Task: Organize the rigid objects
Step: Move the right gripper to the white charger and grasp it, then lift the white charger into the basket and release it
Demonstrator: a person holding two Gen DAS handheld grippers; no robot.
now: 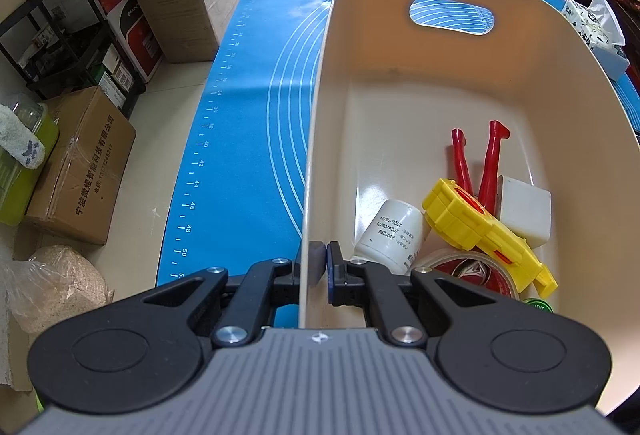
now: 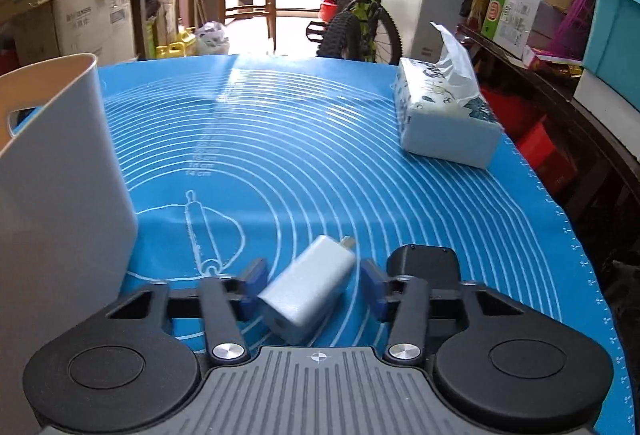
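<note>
Clamped on the near wall of the cream plastic bin (image 1: 400, 47), my left gripper (image 1: 325, 259) has one pad outside and one inside, steadying it. Inside lie a white cylindrical bottle (image 1: 390, 235), a yellow plastic toy tool (image 1: 480, 231), a red plastic tool with two handles (image 1: 480, 163), a white block (image 1: 524, 211) and a roll of tape (image 1: 468, 271).

Right view: between the spread fingers of my right gripper (image 2: 312, 285), untouched, lies the white rectangular charger plug (image 2: 308, 291) on the blue silicone mat (image 2: 320, 155). Its long axis runs diagonally, prongs pointing far-right, so I judge a slight wrist turn is needed before closing. Bin stands just left. A black object (image 2: 424, 263) sits right of the fingers; a tissue pack (image 2: 444, 119) lies well apart. Boxes and a bicycle (image 2: 360, 15) crowd the room.
</note>
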